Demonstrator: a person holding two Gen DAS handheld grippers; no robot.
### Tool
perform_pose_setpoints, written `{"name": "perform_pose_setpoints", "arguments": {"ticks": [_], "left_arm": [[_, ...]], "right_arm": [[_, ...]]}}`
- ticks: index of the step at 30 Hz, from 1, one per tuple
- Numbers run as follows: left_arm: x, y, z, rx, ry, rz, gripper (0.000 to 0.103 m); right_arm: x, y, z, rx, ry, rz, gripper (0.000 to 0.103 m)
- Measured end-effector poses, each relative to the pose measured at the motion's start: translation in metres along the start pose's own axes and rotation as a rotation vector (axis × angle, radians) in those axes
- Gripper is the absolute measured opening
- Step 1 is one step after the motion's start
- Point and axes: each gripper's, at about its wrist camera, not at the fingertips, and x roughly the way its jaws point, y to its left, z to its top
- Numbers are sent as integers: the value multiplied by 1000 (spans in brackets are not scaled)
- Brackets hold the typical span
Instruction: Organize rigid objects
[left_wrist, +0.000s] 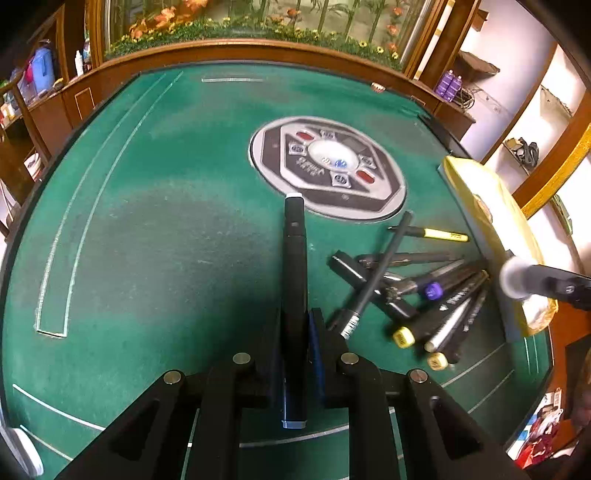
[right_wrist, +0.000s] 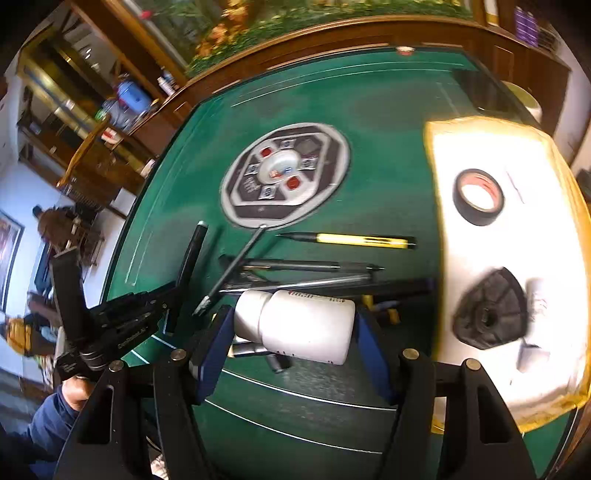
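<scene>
My left gripper (left_wrist: 295, 325) is shut on a black marker (left_wrist: 294, 258) that lies along its fingers, tip pointing away, above the green table (left_wrist: 147, 221). In the right wrist view that left gripper (right_wrist: 171, 291) and its marker (right_wrist: 192, 258) stand at the left. My right gripper (right_wrist: 291, 321) is shut on a white bottle (right_wrist: 306, 325) lying sideways between the blue pads, cap to the left. A pile of pens and markers (left_wrist: 424, 295) lies on the felt just beyond it. A yellow-and-black pen (right_wrist: 354, 239) lies apart from the pile.
A yellow tray with a white lining (right_wrist: 480, 147) at the right holds a black tape roll (right_wrist: 478, 197) and a dark fan-shaped thing (right_wrist: 487, 314). The table's round control panel (left_wrist: 327, 168) sits mid-table. A wooden rim borders the felt. A hand in a blue sleeve (right_wrist: 55, 406) holds the left gripper.
</scene>
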Motion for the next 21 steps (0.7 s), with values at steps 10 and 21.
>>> {"name": "perform_pose_setpoints", "arguments": {"ticks": [10,21], "left_arm": [[-30,-28,8,68,-63,-34,15],[-32,-88,23,167,-71,-114,15]], "right_arm": [[3,12,0,-36,2,22,65],[-22,-27,-7,50,-49,-10,64]]}}
